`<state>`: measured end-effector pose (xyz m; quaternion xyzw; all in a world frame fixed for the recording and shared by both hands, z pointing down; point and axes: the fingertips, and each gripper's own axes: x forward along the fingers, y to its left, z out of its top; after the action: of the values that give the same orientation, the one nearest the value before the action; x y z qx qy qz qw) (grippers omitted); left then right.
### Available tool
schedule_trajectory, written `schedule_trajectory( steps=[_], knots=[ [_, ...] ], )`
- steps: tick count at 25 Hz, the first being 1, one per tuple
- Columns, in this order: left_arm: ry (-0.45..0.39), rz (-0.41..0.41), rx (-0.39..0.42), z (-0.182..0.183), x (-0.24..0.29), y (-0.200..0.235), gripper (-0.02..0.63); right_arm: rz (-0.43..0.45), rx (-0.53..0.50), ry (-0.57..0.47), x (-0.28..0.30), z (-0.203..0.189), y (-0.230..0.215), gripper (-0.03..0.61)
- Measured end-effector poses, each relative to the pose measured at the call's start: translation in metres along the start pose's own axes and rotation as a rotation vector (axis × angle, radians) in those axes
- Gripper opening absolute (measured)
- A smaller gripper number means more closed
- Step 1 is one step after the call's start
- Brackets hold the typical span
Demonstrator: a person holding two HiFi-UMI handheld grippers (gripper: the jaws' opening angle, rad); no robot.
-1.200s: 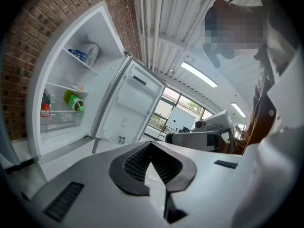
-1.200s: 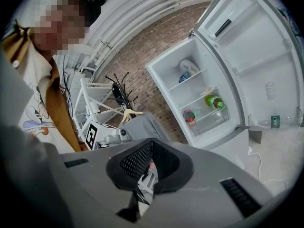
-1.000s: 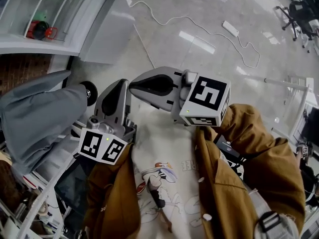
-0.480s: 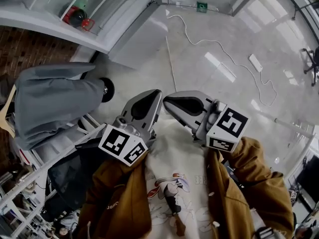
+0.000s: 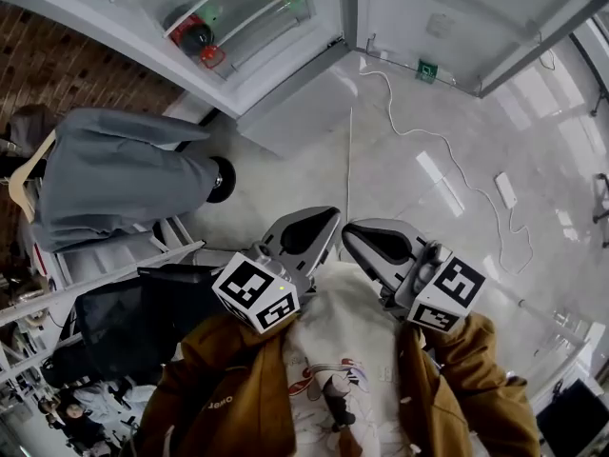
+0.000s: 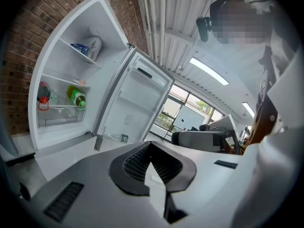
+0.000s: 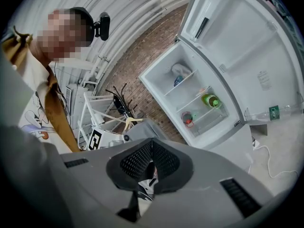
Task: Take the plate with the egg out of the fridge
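the fridge (image 5: 285, 89) stands open ahead of and above both grippers, well apart from them, its door (image 5: 457, 27) swung wide on the right gripper's side. a grey jacket (image 5: 124, 184) on a hanger hangs off to the left gripper's side, nearer than the fridge. a white cable (image 5: 419, 131) runs across the floor between the grippers and the door.

the left gripper (image 5: 326, 219) and the right gripper (image 5: 354, 234) sit tucked in close to the person's chest, side by side, tips nearly meeting and angled up toward the fridge. each has its jaws pressed together with nothing between them.

on the lower shelf, far ahead of the left gripper, lie a green bottle (image 6: 76, 96) and a dark red-capped bottle (image 6: 42, 93). just above the green bottle a small pale thing (image 6: 82, 82) rests on the middle shelf; that is probably the egg on its plate, but it is too small to be sure.

the task looks barely begun. the likely trouble: reaching in with closed jaws would push the plate rather than take it, and a tilted lift could roll the egg off. the cable underfoot could catch a step on the way in.
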<state>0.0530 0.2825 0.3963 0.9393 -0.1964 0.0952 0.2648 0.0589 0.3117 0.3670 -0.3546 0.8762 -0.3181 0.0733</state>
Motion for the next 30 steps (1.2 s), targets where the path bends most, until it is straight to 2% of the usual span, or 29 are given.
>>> schedule_trajectory(
  steps=[6, 12, 30],
  knots=[
    [0.010, 0.026, -0.006, 0.003, 0.012, 0.002, 0.008, 0.003, 0.033, 0.005, -0.006, 0.001, -0.014, 0.006],
    [0.011, 0.031, -0.013, 0.014, 0.026, 0.024, 0.008, -0.021, 0.053, 0.001, 0.003, 0.010, -0.039, 0.006],
    [-0.001, -0.078, -0.006, 0.116, 0.088, 0.143, 0.008, -0.122, 0.037, -0.027, 0.110, 0.101, -0.125, 0.006]
  ],
)
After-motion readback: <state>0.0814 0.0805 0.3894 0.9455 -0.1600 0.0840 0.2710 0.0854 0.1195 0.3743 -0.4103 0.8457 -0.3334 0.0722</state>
